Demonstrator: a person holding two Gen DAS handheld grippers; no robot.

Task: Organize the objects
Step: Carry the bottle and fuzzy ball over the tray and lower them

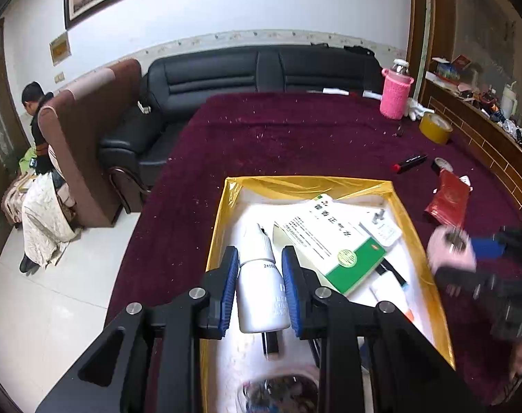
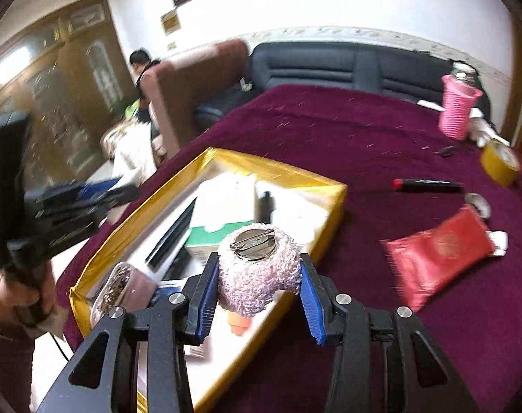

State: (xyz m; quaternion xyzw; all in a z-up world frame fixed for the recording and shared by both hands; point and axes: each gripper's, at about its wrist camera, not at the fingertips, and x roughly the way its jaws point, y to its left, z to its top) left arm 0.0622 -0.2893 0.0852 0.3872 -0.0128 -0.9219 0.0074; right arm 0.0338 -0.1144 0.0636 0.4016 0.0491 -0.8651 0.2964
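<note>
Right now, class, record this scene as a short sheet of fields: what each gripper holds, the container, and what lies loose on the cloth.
left gripper: shut on a small white bottle, above the box
right gripper: shut on a pink fuzzy brooch, pin back facing up
container: gold-rimmed box, white inside
in box: green-and-white carton, among other items
loose on maroon cloth: red packet, black marker, yellow tape roll
far edge: pink-sleeved bottle
</note>
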